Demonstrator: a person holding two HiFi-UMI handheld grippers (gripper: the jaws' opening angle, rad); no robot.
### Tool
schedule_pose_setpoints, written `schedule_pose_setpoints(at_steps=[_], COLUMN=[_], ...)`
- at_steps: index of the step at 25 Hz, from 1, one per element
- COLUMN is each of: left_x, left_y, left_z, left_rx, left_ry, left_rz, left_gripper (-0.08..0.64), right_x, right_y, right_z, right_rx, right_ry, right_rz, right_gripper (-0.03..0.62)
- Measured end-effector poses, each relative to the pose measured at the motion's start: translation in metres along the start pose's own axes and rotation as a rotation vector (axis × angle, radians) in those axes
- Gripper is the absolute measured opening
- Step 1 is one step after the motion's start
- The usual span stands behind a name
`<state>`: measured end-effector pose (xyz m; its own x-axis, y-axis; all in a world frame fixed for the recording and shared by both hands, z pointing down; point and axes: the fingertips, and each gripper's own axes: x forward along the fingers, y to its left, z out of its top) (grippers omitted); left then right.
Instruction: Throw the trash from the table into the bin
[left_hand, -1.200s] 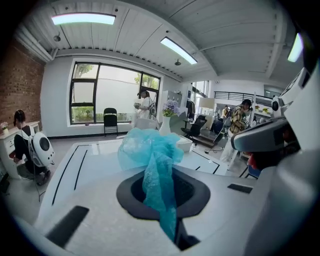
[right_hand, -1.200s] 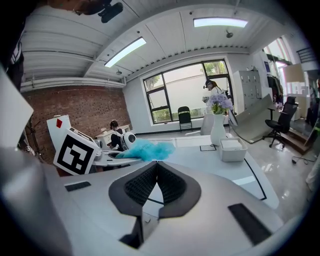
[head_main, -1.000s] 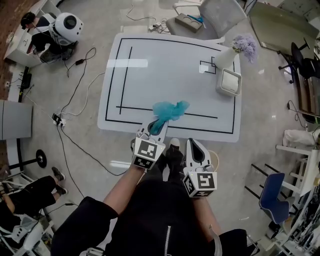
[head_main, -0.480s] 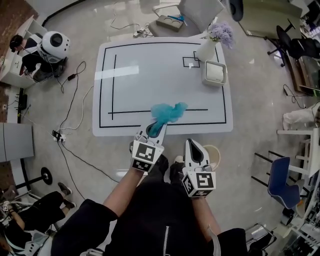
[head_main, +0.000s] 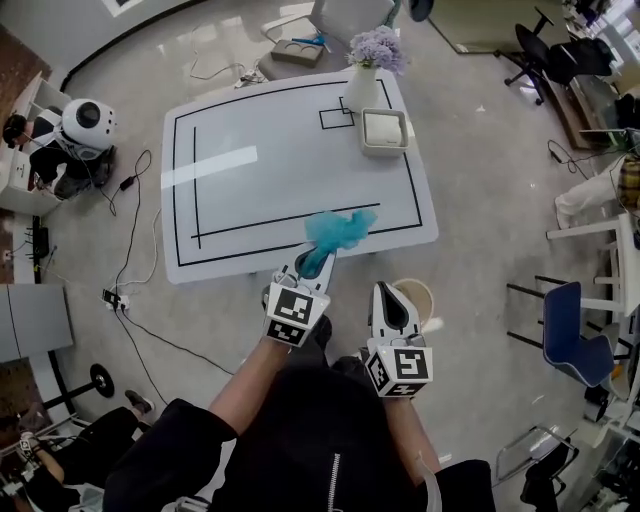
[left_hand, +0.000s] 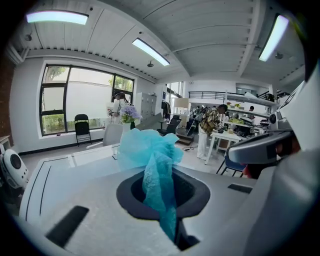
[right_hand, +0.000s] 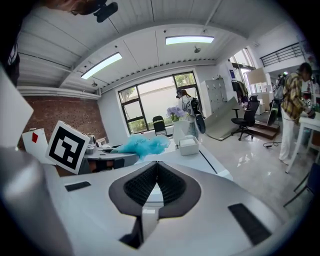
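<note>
A crumpled teal piece of trash (head_main: 340, 228) hangs over the front edge of the white table (head_main: 280, 150), and my left gripper (head_main: 318, 256) is shut on it. In the left gripper view the trash (left_hand: 152, 155) rises from between the closed jaws. My right gripper (head_main: 389, 291) is shut with nothing in it, its ribbed pads (right_hand: 170, 187) meeting. It hovers over the floor just left of a round cream bin (head_main: 426, 297), which it partly hides. The bin stands on the floor by the table's front right corner.
A vase of purple flowers (head_main: 366, 68) and a white square box (head_main: 385, 130) stand at the table's far right. A blue chair (head_main: 572, 345) is at the right. Cables (head_main: 140, 260) trail over the floor at the left, and a grey chair (head_main: 345, 18) stands behind the table.
Both grippers have moved right along the table's front edge, the left one carrying the teal trash. The table has slid left in view and the bin now shows beside the right gripper.
</note>
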<state>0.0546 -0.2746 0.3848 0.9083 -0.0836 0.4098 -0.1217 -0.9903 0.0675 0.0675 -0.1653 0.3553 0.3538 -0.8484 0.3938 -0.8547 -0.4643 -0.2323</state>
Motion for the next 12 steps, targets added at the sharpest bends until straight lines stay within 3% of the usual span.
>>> schedule_pose_setpoints(at_steps=[12], left_x=[0.01], left_y=[-0.144], left_z=[0.0], left_rx=[0.057], left_ry=[-0.002], left_rz=[-0.124], left_gripper=[0.018], right_x=[-0.125], right_y=[-0.08], right_z=[-0.022], right_rx=[0.049], right_ry=[-0.082], right_rz=[-0.134], right_gripper=[0.009])
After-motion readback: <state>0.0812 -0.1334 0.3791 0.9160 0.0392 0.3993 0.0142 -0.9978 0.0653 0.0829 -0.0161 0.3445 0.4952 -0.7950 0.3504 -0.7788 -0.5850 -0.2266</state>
